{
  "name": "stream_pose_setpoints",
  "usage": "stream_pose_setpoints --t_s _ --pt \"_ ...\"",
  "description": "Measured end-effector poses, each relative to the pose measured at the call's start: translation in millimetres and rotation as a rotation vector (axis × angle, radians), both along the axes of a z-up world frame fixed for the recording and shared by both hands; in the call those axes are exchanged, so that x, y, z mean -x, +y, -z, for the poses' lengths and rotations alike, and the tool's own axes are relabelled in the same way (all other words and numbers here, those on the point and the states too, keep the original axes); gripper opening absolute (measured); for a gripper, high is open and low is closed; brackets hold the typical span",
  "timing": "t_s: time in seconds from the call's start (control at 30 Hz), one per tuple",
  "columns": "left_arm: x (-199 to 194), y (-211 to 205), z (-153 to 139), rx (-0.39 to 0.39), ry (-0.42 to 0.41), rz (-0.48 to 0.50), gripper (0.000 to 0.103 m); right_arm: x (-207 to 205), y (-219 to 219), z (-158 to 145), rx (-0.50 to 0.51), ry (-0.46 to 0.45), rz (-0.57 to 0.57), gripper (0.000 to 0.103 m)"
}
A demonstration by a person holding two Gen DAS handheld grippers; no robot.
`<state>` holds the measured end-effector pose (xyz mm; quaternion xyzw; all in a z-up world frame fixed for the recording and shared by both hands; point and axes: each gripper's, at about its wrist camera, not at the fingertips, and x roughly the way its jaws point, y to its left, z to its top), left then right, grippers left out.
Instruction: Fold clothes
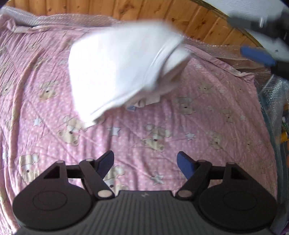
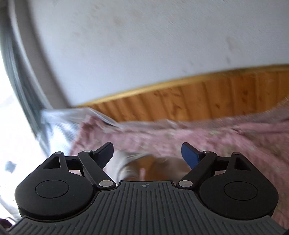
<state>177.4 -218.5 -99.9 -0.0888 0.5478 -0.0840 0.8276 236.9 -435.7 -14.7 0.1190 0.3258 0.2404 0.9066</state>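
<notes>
A white folded garment (image 1: 117,72) lies blurred on the pink bear-print bedspread (image 1: 162,126), toward its far side. My left gripper (image 1: 145,157) hangs above the bedspread on the near side of the garment. It is open, apart from the cloth, with nothing between its blue pads. One blue finger (image 1: 258,56) of the other gripper shows at the upper right, beyond the garment. In the right wrist view my right gripper (image 2: 146,147) is open and empty above the bedspread (image 2: 225,141). A blurred white and tan shape (image 2: 130,166) lies below its jaws; I cannot tell what it is.
A wooden panelled headboard (image 1: 144,9) runs along the far edge of the bed, with a pale wall (image 2: 144,45) above it. Bubble wrap (image 1: 274,94) covers the bed's right edge and far border. A bright window frame (image 2: 21,81) stands at the left of the right wrist view.
</notes>
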Motion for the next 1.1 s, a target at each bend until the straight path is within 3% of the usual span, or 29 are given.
stream_pose_setpoints --t_s 0.1,0.2,0.33,0.43,0.5,0.53,0.57,0.6,0.63,0.67,0.7,0.8,0.87,0.97,1.0,1.07,1.1 --pt "4.5 22.4 11.5 -0.001 0.015 -0.039 0.078 1.4 -8.7 62.1 0.054 0.199 0.070 0.076" --pt "4.1 37.6 21.4 -0.025 0.013 -0.068 0.078 9.2 -10.1 100.0 0.058 0.288 0.087 0.077" --pt "-8.1 53.5 37.1 -0.094 -0.021 -0.097 0.078 6.0 9.0 111.0 0.060 0.277 0.081 0.083" --pt "-19.5 63.2 48.4 -0.108 -0.036 -0.092 0.078 -23.4 42.4 110.9 0.085 0.230 0.071 0.087" --pt "-31.4 67.0 57.2 -0.106 -0.046 -0.063 0.074 -44.0 65.6 115.4 0.105 0.209 0.057 0.087" --pt "-36.2 68.1 59.3 -0.095 -0.053 -0.048 0.067 -53.4 77.4 120.5 0.118 0.210 0.043 0.085" --pt "-40.5 68.8 60.9 -0.082 -0.061 -0.026 0.052 -62.6 88.4 126.4 0.130 0.217 0.027 0.080" --pt "-44.8 69.2 62.1 -0.080 -0.065 -0.009 0.040 -70.6 97.7 132.6 0.146 0.232 0.010 0.067" --pt "-49.0 69.8 63.2 -0.078 -0.068 0.007 0.010 -77.4 105.0 138.9 0.167 0.257 -0.009 0.055" --pt "-51.9 73.6 62.7 -0.065 -0.065 0.003 0.000 -84.1 112.3 145.3 0.187 0.282 -0.028 0.026" --pt "-52.5 79.7 58.8 -0.044 -0.072 -0.014 0.000 -86.5 117.3 147.4 0.209 0.285 -0.035 0.009" --pt "-41.3 99.5 33.8 0.052 -0.114 -0.018 0.000 -69.4 109.2 119.7 0.159 0.199 0.004 0.002" --pt "-28.5 108.5 18.8 0.110 -0.124 0.010 0.000 -48.9 95.1 91.4 0.106 0.134 0.048 0.001" --pt "-10.6 103.3 16.2 0.120 -0.112 0.105 0.004 -19.0 75.7 73.8 0.149 0.092 0.118 0.001" --pt "-11.2 96.0 21.9 0.094 -0.105 0.121 0.008 -15.4 72.4 77.8 0.179 0.105 0.131 0.007" --pt "-16.6 79.6 32.9 0.033 -0.096 0.150 0.029 -18.5 69.0 93.3 0.188 0.169 0.151 0.026" --pt "-21.5 71.1 36.9 0.017 -0.103 0.172 0.035 -21.3 69.0 100.0 0.181 0.192 0.158 0.053"
